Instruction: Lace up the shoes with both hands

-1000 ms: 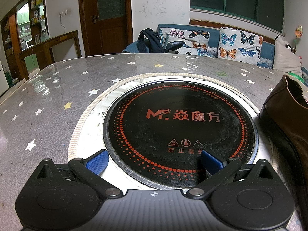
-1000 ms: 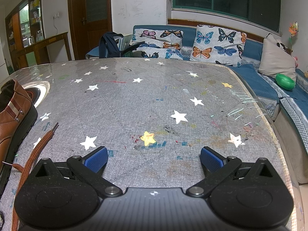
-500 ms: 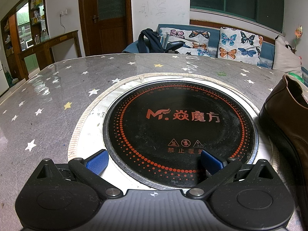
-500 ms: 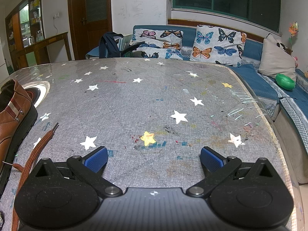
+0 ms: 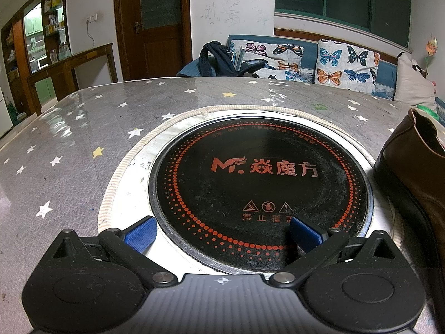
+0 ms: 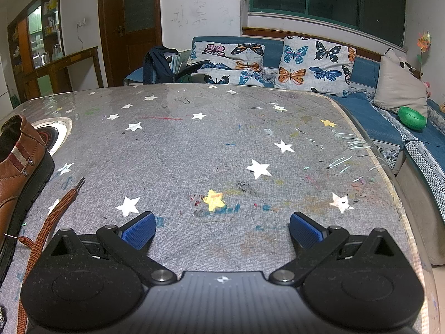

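Observation:
A brown leather shoe (image 5: 414, 172) with a dark sole stands at the right edge of the left wrist view, and the same shoe (image 6: 16, 172) shows at the left edge of the right wrist view. A brown flat shoelace (image 6: 47, 228) lies loose on the table beside the shoe's sole. My left gripper (image 5: 222, 235) hovers open over the black induction hob, with the shoe off to its right. My right gripper (image 6: 222, 229) is open above the bare tablecloth, with the lace and shoe to its left. Neither holds anything.
The round table (image 6: 222, 144) has a grey star-print cover. A black induction hob (image 5: 258, 183) with orange markings sits sunk in its middle. A blue sofa (image 6: 389, 128) with butterfly cushions runs behind and to the right of the table's edge.

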A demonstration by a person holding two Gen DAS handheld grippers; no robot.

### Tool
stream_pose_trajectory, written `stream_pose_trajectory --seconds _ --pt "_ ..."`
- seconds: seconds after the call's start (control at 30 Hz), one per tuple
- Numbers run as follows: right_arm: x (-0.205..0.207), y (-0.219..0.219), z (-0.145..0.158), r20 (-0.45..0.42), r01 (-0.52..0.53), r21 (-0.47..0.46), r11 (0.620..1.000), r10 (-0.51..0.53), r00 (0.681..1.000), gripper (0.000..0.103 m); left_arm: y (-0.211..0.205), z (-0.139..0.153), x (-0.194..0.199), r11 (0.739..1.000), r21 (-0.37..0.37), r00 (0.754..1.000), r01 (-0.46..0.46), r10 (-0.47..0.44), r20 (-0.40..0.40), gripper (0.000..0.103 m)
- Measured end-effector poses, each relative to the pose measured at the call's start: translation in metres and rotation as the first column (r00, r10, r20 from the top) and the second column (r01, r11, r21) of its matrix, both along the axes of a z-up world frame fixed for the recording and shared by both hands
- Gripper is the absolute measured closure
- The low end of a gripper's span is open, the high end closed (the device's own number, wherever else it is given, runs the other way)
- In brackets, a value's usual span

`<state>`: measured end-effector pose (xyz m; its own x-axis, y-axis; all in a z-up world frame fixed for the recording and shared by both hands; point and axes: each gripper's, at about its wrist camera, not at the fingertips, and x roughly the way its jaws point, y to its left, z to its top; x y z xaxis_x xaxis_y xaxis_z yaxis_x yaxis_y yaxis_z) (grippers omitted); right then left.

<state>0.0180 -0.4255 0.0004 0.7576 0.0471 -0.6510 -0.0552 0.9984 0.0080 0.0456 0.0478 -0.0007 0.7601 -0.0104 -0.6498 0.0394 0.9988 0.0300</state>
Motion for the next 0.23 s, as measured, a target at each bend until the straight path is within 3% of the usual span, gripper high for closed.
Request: stream_pose_trajectory --seconds 0.23 --pt "-0.0001 0.0003 0.0 0.0 0.0 0.0 1.0 0.0 1.0 0.0 0.001 -0.0002 0.0002 1.0 -0.003 1.0 0.0 0.0 0.001 0.0"
